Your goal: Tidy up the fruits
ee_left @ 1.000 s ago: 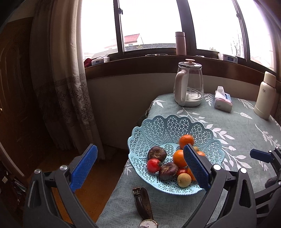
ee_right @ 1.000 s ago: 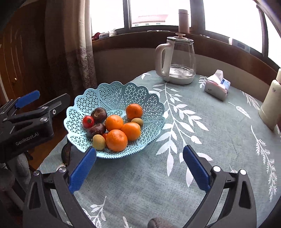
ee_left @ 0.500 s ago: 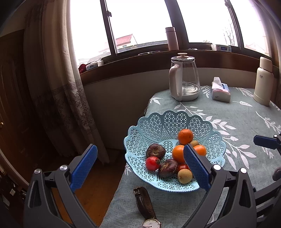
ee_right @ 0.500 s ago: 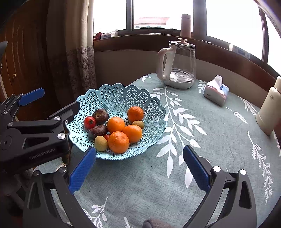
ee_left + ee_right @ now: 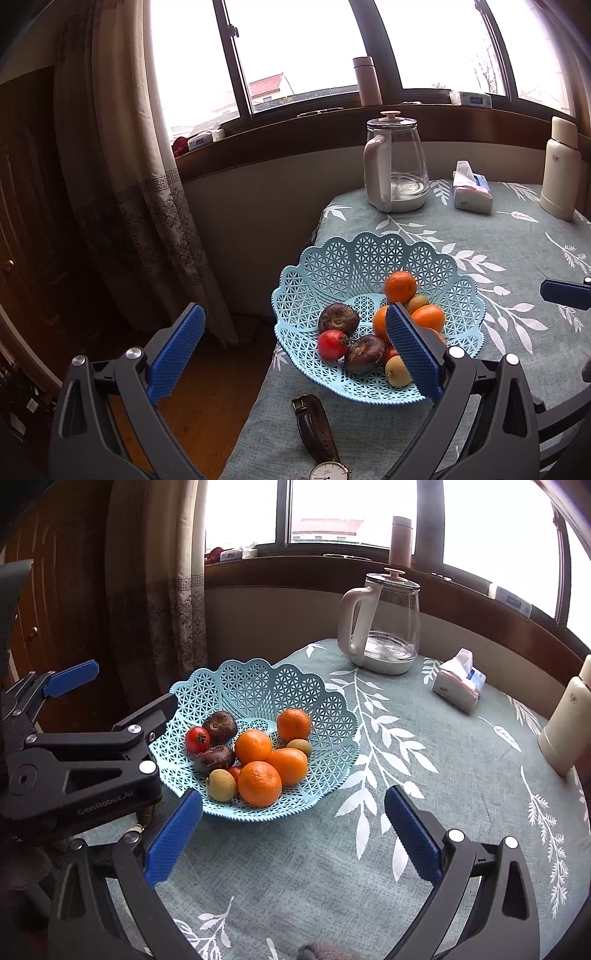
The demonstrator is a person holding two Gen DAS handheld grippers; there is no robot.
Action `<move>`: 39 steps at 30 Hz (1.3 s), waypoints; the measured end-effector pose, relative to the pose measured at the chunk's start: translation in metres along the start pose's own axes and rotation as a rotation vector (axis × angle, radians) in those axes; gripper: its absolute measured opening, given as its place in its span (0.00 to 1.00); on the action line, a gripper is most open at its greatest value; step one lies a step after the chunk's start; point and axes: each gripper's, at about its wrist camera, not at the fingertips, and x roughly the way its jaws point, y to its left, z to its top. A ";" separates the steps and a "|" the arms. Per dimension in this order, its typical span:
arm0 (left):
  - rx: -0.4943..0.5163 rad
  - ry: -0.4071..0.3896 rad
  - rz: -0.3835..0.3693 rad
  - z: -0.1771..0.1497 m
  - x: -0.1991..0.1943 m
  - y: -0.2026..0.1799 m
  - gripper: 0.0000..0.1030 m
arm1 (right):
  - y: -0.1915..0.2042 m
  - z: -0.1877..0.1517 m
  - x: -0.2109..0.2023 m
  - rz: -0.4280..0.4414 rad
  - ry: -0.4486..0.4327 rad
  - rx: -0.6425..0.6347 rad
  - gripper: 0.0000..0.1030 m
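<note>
1. We held the left hand-held gripper (image 5: 295,354) released, its blue pads wide apart and nothing between them, hovering off the desk's (image 5: 461,775) left edge, partly over the floor.
2. We held the right hand-held gripper (image 5: 291,834) released too and carrying nothing, above bare cloth near the front edge of the desk.
3. The fruit lay heaped in the light-blue lattice basket (image 5: 258,686) close to the left edge of the desk: four oranges (image 5: 259,783), a red tomato (image 5: 197,739), two dark wrinkled fruits (image 5: 220,723) and two small yellow-green ones (image 5: 221,785).
4. The relation the next move seemed to turn on: from the right hand-held gripper the basket lay ahead and to the left, with the nearest orange just beyond its left pad; from the left hand-held gripper the basket lay ahead and to the right, its right pad already overlapping the heap in that view.
5. We judged the left one nearer the tomato and the dark fruits, and the right one nearer the oranges at the front of the heap.
6. The fruits being round, no long axis constrained the approach; the crowding did, since neighbours touched.
7. A wristwatch (image 5: 317,428) lay on the desk just in front of the basket, near the left edge, where a low approach could catch it.
</note>
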 end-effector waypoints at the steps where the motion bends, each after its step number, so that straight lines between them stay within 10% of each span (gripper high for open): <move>1: 0.000 0.000 0.001 0.000 0.000 0.000 0.97 | 0.000 0.000 0.000 0.001 0.001 0.000 0.95; 39: 0.011 0.011 0.007 -0.003 0.004 0.000 0.97 | 0.003 0.003 0.003 -0.023 -0.004 -0.024 0.95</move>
